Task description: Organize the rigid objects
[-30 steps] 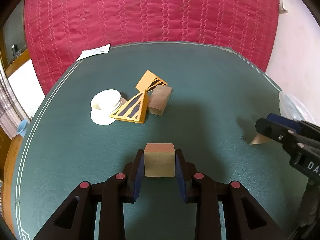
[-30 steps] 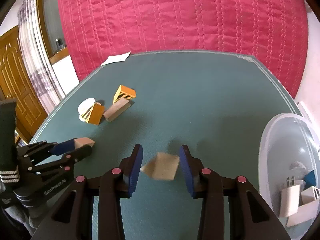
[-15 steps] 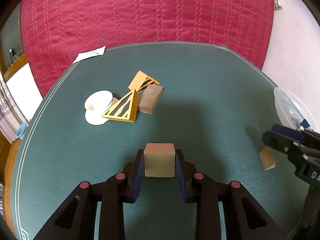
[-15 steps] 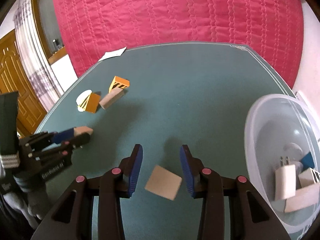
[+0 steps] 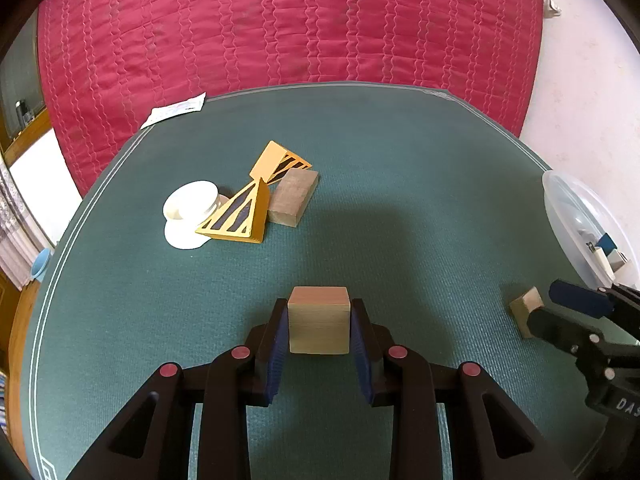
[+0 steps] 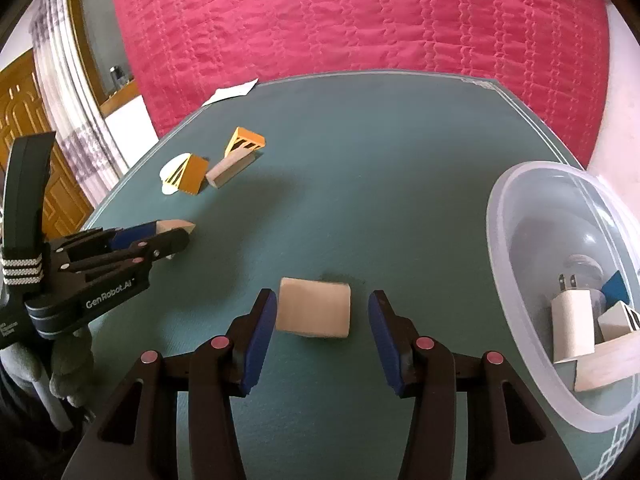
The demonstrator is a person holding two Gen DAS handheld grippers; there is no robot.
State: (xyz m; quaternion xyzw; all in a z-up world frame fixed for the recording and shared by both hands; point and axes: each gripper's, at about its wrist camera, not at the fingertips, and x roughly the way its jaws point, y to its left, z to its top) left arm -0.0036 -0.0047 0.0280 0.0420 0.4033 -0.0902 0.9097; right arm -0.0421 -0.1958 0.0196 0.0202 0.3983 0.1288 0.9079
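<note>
Right wrist: right gripper [image 6: 322, 320] gapes level around flat block [image 6: 315, 313], probably untouched.

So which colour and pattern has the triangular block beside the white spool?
Yellow-orange with black stripes on its triangular face, seen best from the left wrist camera.

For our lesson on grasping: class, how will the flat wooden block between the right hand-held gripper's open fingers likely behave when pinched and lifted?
The flat wooden block looks solid, so it should stay stiff under the pinch. It lies on a broad face, so rolling or tipping seems unlikely. Its smooth sides might slip, though the right hand-held gripper has blue pads that probably grip well.
</note>
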